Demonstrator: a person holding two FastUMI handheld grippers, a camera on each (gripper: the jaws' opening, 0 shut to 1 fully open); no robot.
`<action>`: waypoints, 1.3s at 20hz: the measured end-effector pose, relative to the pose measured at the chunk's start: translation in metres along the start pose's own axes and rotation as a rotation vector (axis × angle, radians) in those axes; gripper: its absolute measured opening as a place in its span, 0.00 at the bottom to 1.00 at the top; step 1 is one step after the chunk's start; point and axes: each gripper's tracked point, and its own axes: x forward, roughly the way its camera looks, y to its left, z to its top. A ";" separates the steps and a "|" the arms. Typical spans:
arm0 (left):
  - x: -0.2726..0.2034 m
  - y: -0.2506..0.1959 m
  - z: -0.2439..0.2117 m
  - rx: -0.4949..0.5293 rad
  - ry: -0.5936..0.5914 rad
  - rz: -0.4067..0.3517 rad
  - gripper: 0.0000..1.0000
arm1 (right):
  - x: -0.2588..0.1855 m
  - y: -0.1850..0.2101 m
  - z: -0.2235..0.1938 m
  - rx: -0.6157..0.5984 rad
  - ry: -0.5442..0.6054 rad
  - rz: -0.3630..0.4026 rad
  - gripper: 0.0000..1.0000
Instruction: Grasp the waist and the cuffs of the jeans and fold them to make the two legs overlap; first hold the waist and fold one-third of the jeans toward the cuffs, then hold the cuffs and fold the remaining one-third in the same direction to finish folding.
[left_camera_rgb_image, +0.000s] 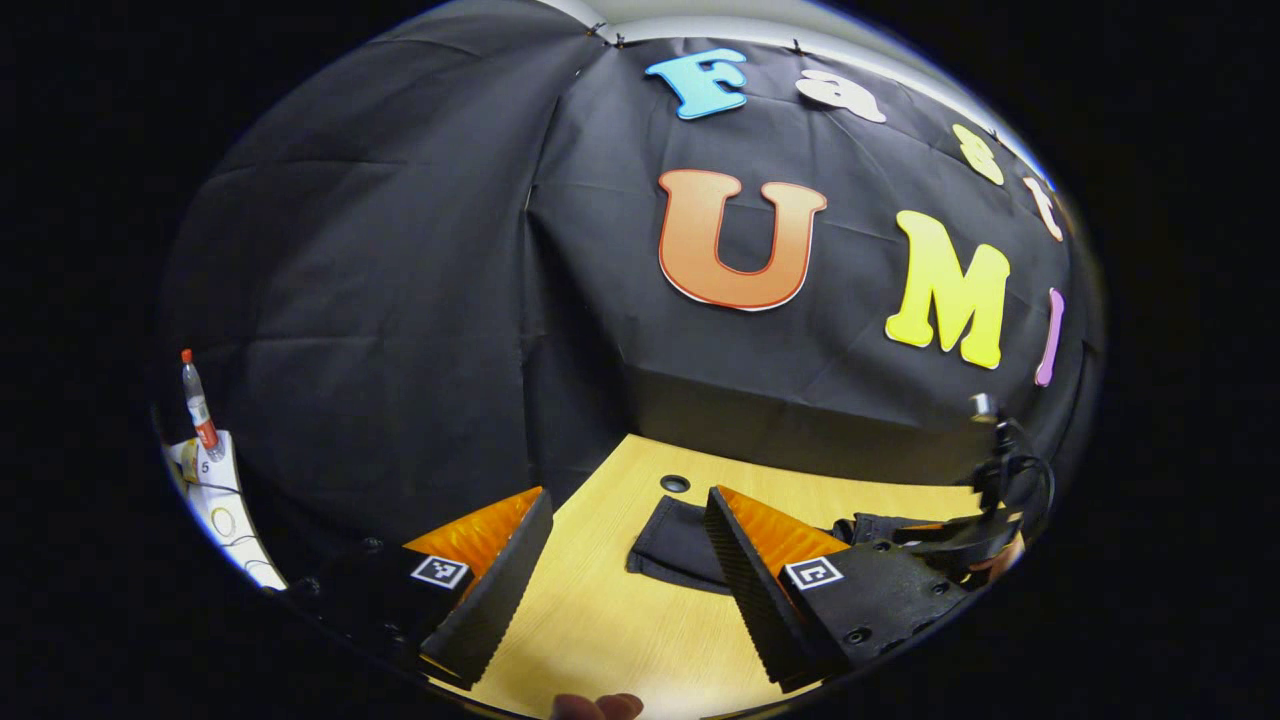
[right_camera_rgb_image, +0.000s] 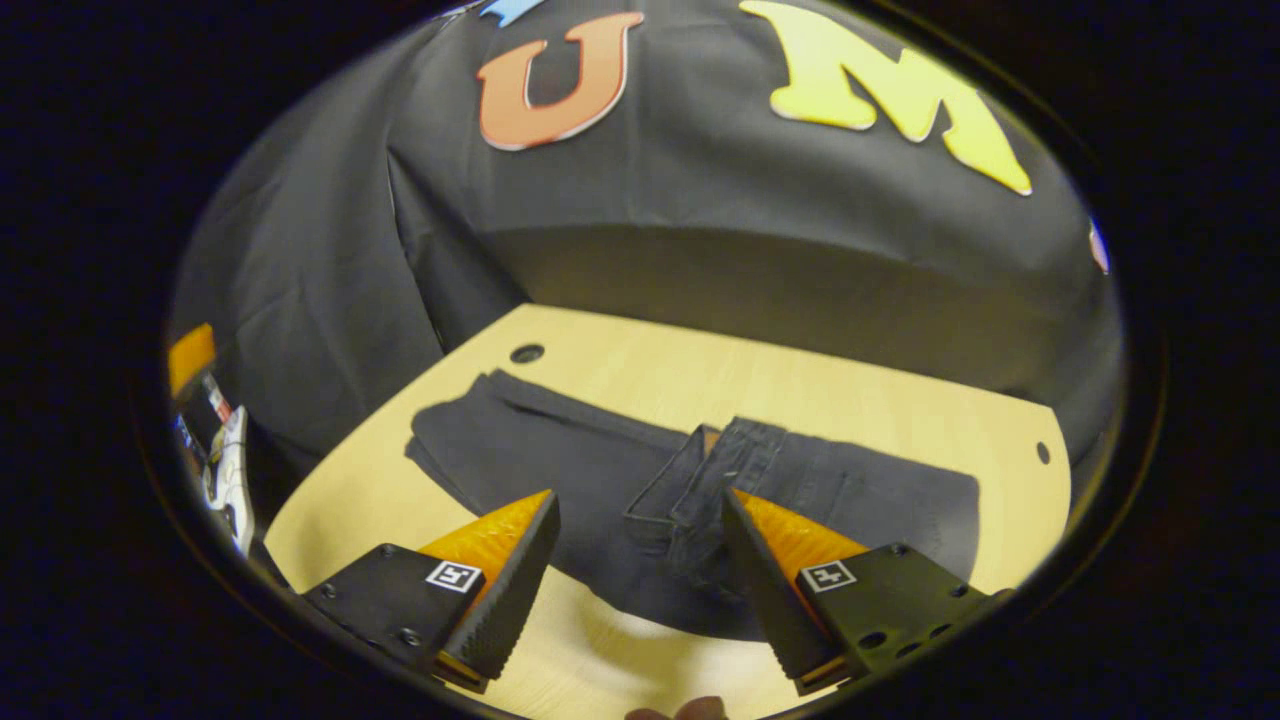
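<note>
Jeans (right_camera_rgb_image: 640, 490) lying flat across wooden table (right_camera_rgb_image: 640, 375), waist bunched near centre. Right gripper (right_camera_rgb_image: 640, 560) hovering over them, fingers spread, holding nothing. Left gripper (left_camera_rgb_image: 625, 560) also gaping, jeans at its 1 o'clock. Grommet hole (right_camera_rgb_image: 526, 353) sitting at 11 o'clock. Bottle (left_camera_rgb_image: 198, 400) standing far at 9.

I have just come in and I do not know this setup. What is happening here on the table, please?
A person holds a two-finger gripper in each hand over a wooden table. A pair of dark jeans lies on the table, already partly folded, with the waist laid over the legs near the middle. The right gripper is open above the near edge of the jeans and grips nothing. The left gripper is also open, over the bare table beside one end of the jeans. Neither gripper touches the cloth.
</note>
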 end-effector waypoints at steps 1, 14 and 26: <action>0.010 -0.001 -0.009 -0.040 0.028 -0.010 0.99 | -0.020 -0.003 0.010 0.009 -0.025 0.010 0.99; 0.090 -0.044 -0.164 -0.938 0.473 -0.091 1.00 | -0.191 -0.108 0.045 0.112 -0.095 -0.116 1.00; 0.157 -0.057 -0.166 -1.049 0.466 -0.045 0.98 | -0.211 -0.161 0.025 0.184 -0.049 -0.206 1.00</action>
